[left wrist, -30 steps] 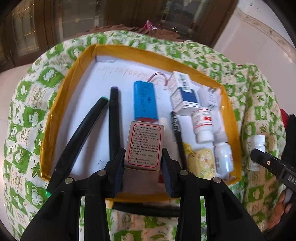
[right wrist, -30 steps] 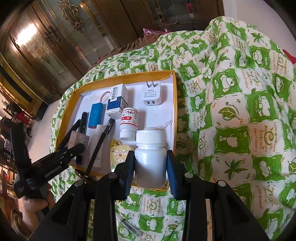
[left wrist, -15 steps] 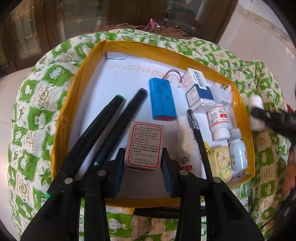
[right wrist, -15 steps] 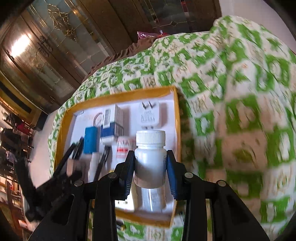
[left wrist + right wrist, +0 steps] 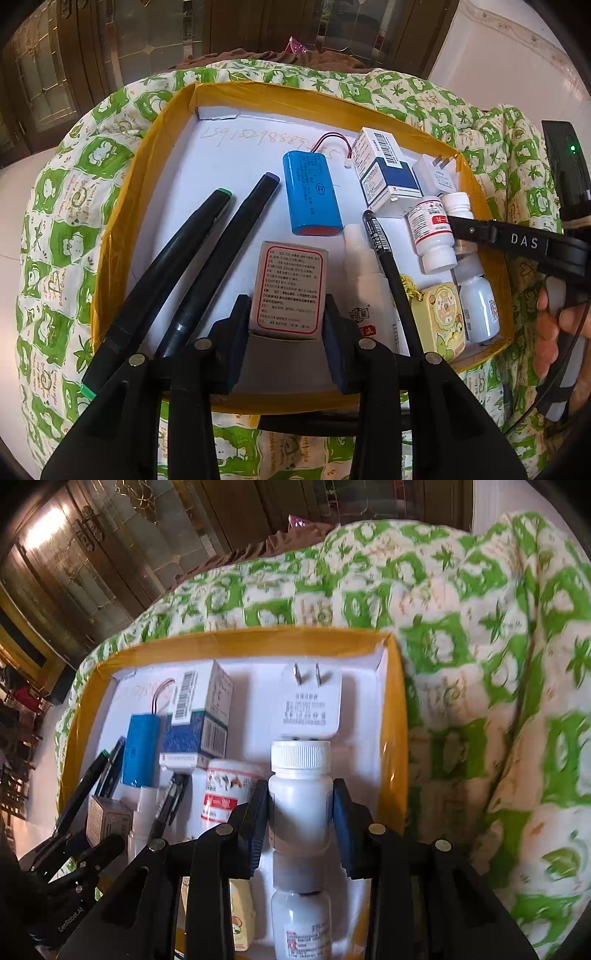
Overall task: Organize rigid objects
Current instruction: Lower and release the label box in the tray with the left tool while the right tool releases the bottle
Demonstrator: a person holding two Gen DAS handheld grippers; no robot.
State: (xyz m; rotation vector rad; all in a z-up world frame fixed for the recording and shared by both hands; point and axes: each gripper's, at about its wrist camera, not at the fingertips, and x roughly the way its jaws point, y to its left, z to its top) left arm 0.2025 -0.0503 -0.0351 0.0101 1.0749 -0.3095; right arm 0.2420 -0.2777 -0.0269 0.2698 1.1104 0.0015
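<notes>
A yellow-rimmed white tray (image 5: 155,140) lies on a green-patterned quilt. My left gripper (image 5: 287,317) is shut on a small grey box with red-framed print (image 5: 289,286), over the tray's near edge. My right gripper (image 5: 300,808) is shut on a plain white bottle (image 5: 300,779), held over the tray's right side, just before a white plug adapter (image 5: 308,709). The right gripper also shows in the left wrist view (image 5: 458,225), with the bottle's cap (image 5: 457,205) showing above it.
The tray holds two black markers (image 5: 192,258), a blue battery pack (image 5: 310,192), a blue-white carton (image 5: 384,173), a red-labelled bottle (image 5: 432,232), a spray bottle (image 5: 365,291), a black pen (image 5: 388,266), a yellow tin (image 5: 439,317) and another white bottle (image 5: 478,306).
My right gripper carried the white bottle from the quilt beside the tray to over the tray's right side. My left gripper kept the box and shifted slightly.
</notes>
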